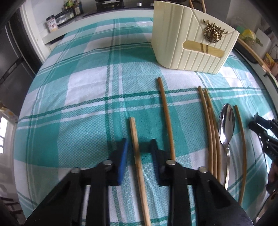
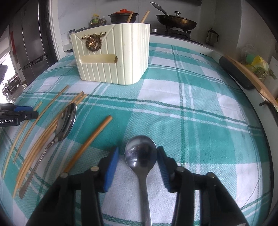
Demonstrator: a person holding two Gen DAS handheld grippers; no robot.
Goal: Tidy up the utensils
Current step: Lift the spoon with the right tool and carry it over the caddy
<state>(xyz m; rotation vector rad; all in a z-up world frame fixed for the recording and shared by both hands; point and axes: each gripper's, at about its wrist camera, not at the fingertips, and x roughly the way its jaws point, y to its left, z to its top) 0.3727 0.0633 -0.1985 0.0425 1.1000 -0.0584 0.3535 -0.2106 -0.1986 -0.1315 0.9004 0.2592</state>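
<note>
A cream ribbed utensil holder with a gold deer badge stands at the far side of the checked cloth; it also shows in the right wrist view, with chopsticks standing in it. My left gripper is open, its jaws on either side of a wooden chopstick lying on the cloth. To its right lie another chopstick, a bundle of chopsticks and a shiny spoon. My right gripper is open around the bowl of a dark metal spoon lying flat.
A teal and white checked cloth covers the table. A stove with a pan and a pot stands behind the table. A dark roll and wooden sticks lie at the right edge. A fridge is at the left.
</note>
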